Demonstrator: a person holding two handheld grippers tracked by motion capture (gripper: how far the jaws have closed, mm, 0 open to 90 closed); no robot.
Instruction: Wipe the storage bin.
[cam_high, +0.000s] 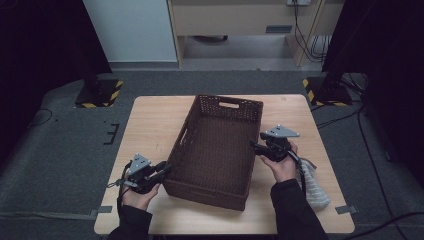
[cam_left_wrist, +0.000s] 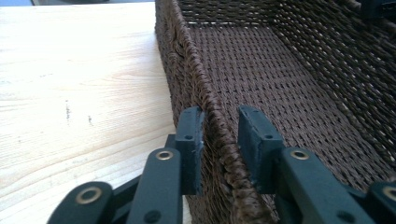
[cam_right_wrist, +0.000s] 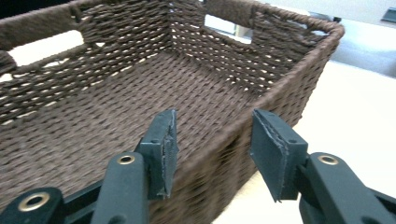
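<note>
1. While the brown woven basket (cam_high: 215, 145) sits mid-table (cam_high: 150, 120), the left gripper (cam_left_wrist: 219, 140) pinches its near-left rim.
2. At the basket's right wall, the right gripper (cam_right_wrist: 212, 144) straddles the rim, jaws spread, not pressing.

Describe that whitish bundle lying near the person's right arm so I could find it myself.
Start at the wooden table and find the big brown woven basket in its middle. Go past the basket's right side and the right gripper to the table's right edge, beside the person's right sleeve. There lies a pale, rumpled cloth, the one light, soft thing among dark, stiff ones.
</note>
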